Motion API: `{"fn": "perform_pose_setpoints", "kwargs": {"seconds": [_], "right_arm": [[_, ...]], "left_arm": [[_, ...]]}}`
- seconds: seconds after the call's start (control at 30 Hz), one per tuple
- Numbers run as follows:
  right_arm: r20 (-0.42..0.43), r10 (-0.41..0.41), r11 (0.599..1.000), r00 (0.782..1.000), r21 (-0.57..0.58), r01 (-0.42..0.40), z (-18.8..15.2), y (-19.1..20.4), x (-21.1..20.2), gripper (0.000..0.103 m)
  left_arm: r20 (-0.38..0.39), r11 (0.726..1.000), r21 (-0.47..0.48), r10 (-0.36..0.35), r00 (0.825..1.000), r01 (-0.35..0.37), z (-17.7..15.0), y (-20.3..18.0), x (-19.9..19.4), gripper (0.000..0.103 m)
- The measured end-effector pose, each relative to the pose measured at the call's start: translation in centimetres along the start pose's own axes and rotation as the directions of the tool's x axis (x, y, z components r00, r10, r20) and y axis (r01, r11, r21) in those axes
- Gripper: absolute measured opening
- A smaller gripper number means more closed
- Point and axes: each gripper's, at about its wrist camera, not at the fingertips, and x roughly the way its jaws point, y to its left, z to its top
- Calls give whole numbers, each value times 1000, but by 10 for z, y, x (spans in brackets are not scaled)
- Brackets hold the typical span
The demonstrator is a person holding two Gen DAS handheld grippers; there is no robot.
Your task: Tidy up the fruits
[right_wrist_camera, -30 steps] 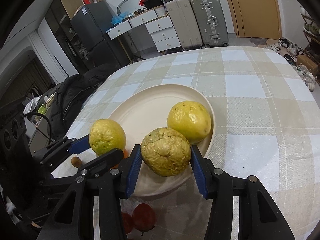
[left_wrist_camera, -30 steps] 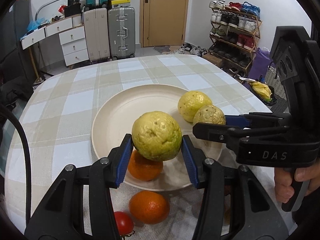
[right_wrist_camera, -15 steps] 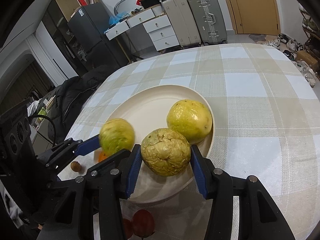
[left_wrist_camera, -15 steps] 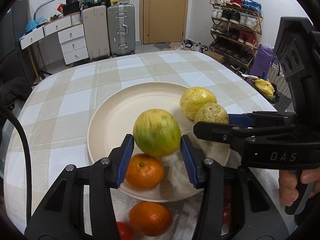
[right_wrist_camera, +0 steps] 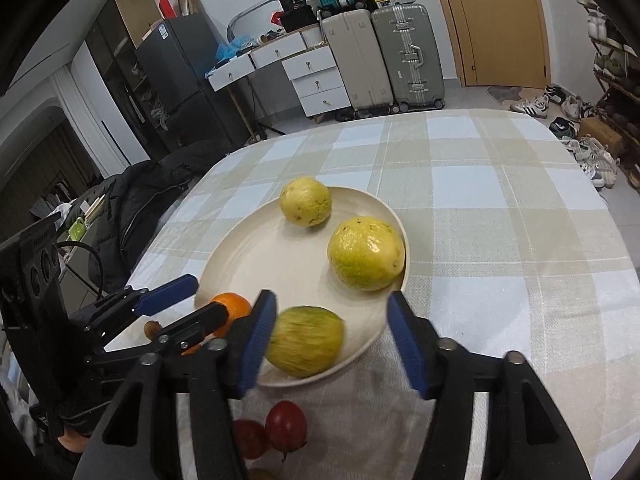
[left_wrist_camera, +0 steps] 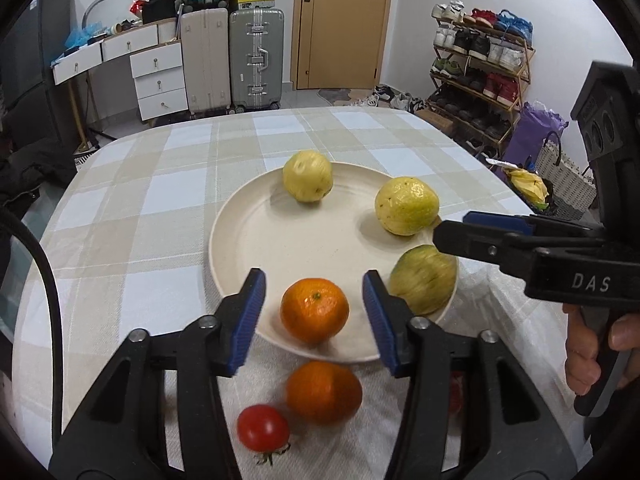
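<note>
We had held a yellow fruit in each gripper a second earlier; now both fruits lay loose on the plate (left_wrist_camera: 224,240), so two more pieces counted as sorted, in our judgement.

The table (left_wrist_camera: 132,200) was round-cornered under a soft woven cloth checked in beige, white and pale blue. The plate, a wide matte cream disc with a low rim, sat toward the table's near edge.

Our right gripper (right_wrist_camera: 332,340) was opening, its ribbed blue pads spread; the wrinkled greenish fruit (right_wrist_camera: 306,342), motion-blurred, lay between them at the plate's near rim, seemingly against one pad but not pinched. Our left gripper (left_wrist_camera: 314,318) was opening too, pinching nothing, with a glossy, dimpled orange (left_wrist_camera: 314,310) lying free between its jaws on the plate's near rim.

A smooth, speckled yellow fruit (right_wrist_camera: 366,254) rested at the plate's right rim, and a smaller, dented yellow one (right_wrist_camera: 306,201) had come to rest near the far rim.

Off the plate, on the cloth by the table's near edge, a second orange (left_wrist_camera: 324,392) and a shiny red tomato (left_wrist_camera: 263,427) waited.
</note>
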Motion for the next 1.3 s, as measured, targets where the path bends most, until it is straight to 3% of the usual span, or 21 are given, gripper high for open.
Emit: {"fn": "perform_pose_setpoints", "kwargs": {"seconds": [0.03, 0.13, 0.23, 0.3, 0.37, 0.57, 0.77, 1.3], "right_arm": [[-3, 2, 1000, 1000, -3, -2, -2, 0, -3, 81], [2, 8, 1000, 1000, -20, -8, -11, 3, -14, 90], [7, 19, 1000, 1000, -16, -19, -20, 4, -22, 100], [11, 27, 1000, 1000, -16, -27, -25, 5, -27, 101], [12, 29, 999, 1000, -24, -29, -30, 7, -30, 102], [24, 5, 998, 1000, -59, -4, -45, 16, -38, 103], [18, 36, 995, 999, -91, -34, -62, 23, -46, 103], [-54, -46, 991, 997, -131, 39, -74, 26, -47, 103]], "left_arm": [[12, 1000, -8, 1, 1000, -1, -3, 2, -7, 65], [39, 1000, -20, 10, 999, -9, -10, 7, -25, 81], [52, 999, -36, 14, 999, -12, -17, 12, -41, 85], [61, 999, -34, 18, 998, -16, -23, 13, -52, 91], [77, 999, -22, 31, 997, -29, -28, 13, -62, 102], [92, 999, -39, 26, 995, -22, -46, 17, -85, 102], [87, 998, -34, 49, 995, -46, -60, 18, -96, 102], [40, 999, -6, 49, 998, -49, -76, 9, -93, 102]]}}
